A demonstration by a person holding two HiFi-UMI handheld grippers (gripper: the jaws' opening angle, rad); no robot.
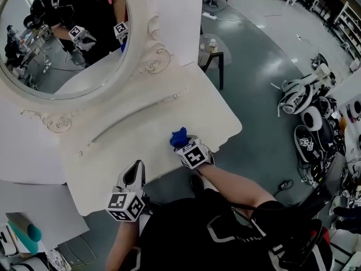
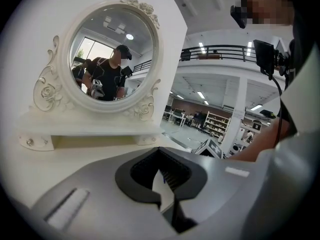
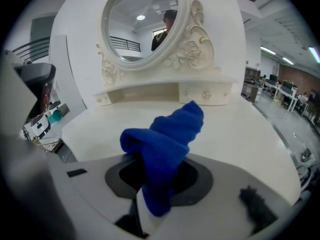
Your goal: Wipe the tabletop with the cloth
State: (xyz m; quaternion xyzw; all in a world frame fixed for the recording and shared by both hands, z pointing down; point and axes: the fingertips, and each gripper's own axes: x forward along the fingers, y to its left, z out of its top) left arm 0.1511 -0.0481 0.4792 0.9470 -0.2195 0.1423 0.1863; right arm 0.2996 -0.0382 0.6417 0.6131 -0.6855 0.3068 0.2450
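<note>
My right gripper is shut on a bunched blue cloth at the near right part of the white tabletop. In the right gripper view the cloth sticks up out of the jaws, over the tabletop. Whether it touches the surface I cannot tell. My left gripper hovers at the tabletop's near edge, to the left, its jaws together on nothing. In the left gripper view, the left gripper shows only a thin sliver between its jaws.
A round ornate mirror with a low shelf stands at the back of the tabletop. A small dark-legged side table is behind the right corner. Helmets and gear lie on the floor at the right. A teal object sits lower left.
</note>
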